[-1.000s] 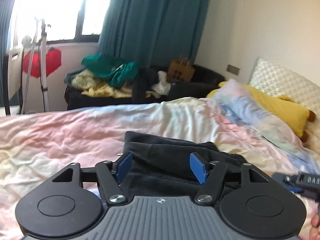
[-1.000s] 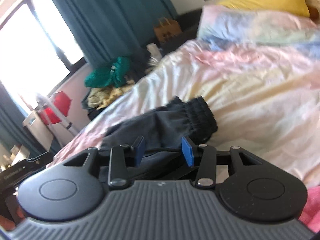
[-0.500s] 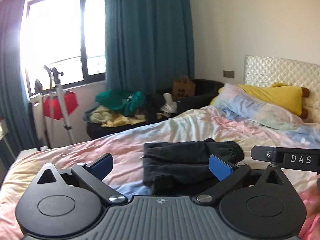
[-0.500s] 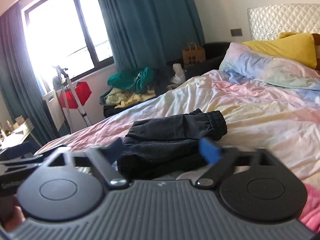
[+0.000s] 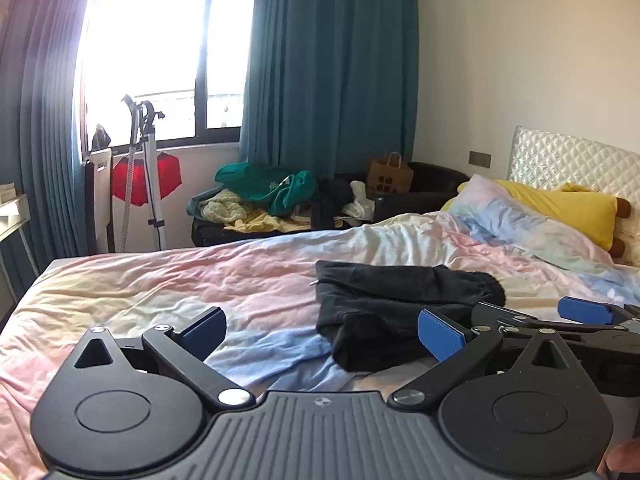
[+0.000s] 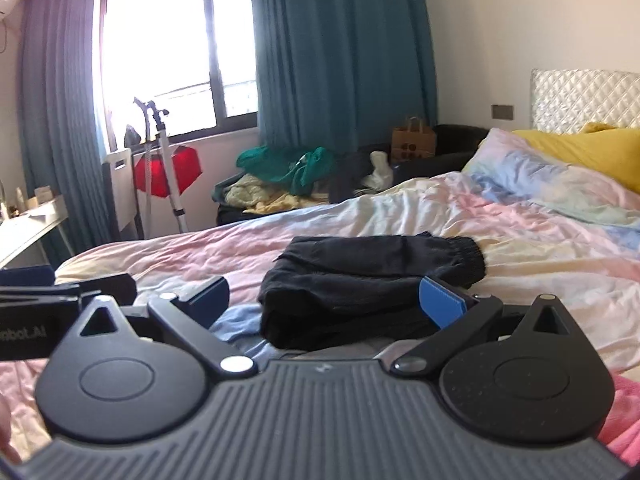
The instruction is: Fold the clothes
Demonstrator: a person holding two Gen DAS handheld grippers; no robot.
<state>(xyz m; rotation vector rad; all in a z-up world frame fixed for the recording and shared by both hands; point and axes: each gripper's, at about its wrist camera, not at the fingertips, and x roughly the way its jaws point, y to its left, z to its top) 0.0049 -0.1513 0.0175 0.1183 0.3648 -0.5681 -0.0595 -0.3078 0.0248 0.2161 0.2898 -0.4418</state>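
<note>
We held both the left gripper [image 5: 322, 330] and right gripper [image 6: 324, 300] released above the pastel bed [image 5: 200, 280]; folded black pants [image 6: 360, 276] lay mid-bed, perhaps shorts.

Location type: a bedroom in a home. A bed covered by a rumpled pastel tie-dye duvet [image 5: 200, 280] fills the foreground. A quilted silver-white headboard [image 5: 568, 160] stands at 2 o'clock, with a yellow pillow [image 5: 568, 208] lying against it. Floor-length teal curtains [image 5: 332, 72] frame a bright black-framed window [image 5: 160, 60] at 11 o'clock. At 12 o'clock, a low black sofa [image 5: 432, 196] carries a heap of green and yellow laundry [image 5: 260, 196] and a brown paper carrier bag [image 5: 390, 176]. A white upright garment steamer stand [image 5: 150, 184] stands under the window.
</note>
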